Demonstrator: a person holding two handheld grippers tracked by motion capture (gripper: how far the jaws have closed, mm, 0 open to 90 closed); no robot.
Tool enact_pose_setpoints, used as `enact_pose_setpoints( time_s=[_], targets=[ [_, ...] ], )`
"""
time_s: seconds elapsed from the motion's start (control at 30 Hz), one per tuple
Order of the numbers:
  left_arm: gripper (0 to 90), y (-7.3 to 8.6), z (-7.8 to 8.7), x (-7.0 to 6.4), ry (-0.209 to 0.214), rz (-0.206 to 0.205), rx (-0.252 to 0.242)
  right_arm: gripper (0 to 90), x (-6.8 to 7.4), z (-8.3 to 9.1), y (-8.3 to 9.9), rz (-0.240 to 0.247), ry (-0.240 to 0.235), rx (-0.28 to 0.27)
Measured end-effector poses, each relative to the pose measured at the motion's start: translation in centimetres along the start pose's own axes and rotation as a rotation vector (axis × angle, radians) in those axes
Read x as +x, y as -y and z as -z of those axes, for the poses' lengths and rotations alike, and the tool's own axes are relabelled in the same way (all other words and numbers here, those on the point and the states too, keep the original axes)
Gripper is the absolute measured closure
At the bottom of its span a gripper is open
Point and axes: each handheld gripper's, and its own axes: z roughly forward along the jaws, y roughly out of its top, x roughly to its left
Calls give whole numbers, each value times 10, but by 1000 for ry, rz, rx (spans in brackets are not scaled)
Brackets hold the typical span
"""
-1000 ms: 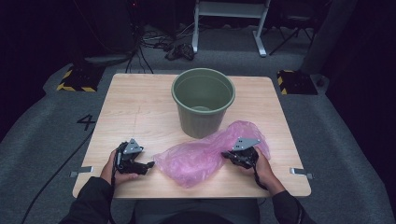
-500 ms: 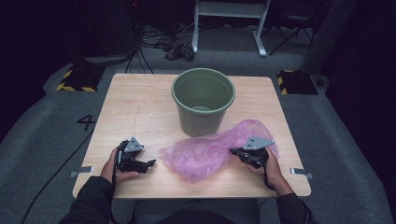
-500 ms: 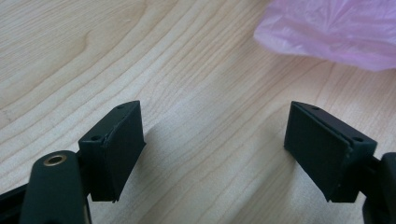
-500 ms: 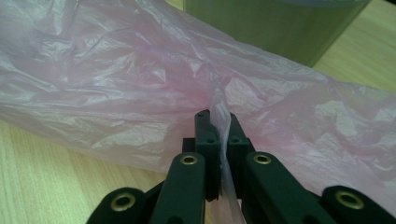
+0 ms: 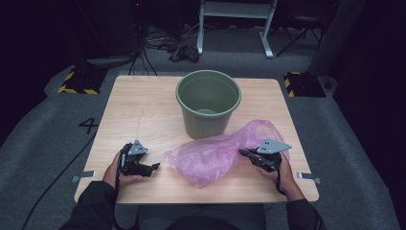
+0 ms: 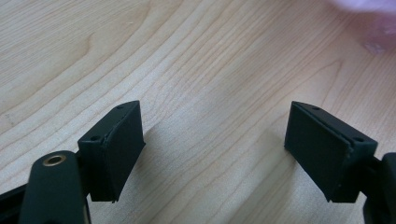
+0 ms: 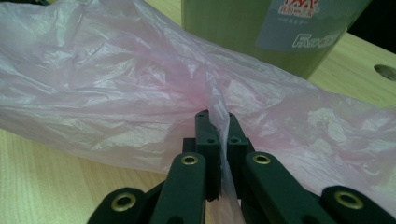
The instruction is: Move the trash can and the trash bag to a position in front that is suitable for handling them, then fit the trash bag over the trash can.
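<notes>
At the lower left of the high view, the left gripper [image 5: 154,167] rests low on the wooden bench [image 5: 143,110], held in the person's left hand [image 5: 117,170], with its fingers [image 6: 112,149] spread wide apart and nothing between them; its own view shows bare wood grain in the gap and a blurred pink edge at the upper right corner. At the lower right of the high view, the right gripper [image 5: 243,153] sits in the person's right hand [image 5: 282,172], pointing toward the middle of the frame. In the right gripper view its fingers [image 7: 208,135] are pressed together on a thin fold of the pink plastic bag [image 7: 116,93], which rises between them in a pinched crease. The bag [image 5: 215,153] lies crumpled across the lower centre of the bench, stretching from just right of the left gripper up to the right gripper and beyond it toward the right edge. Behind the bag, at the centre of the high view, the green bucket [image 5: 208,103] stands upright with its mouth open, its base just beside the bag's upper edge. Beyond the bench, at the top of the frame, lie grey floor [image 5: 335,143] and dark cables [image 5: 186,50].
</notes>
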Motion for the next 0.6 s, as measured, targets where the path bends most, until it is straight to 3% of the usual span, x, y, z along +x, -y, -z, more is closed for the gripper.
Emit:
enact_pose_setpoints(
  time_s=[0.4,0.6],
  targets=[
    [192,0,0,1,-1,-3,2,893,3,14,-10,24,16,-68],
    [192,0,0,0,-2,-4,1,894,4,24,-19,38,12,-128]
  ],
)
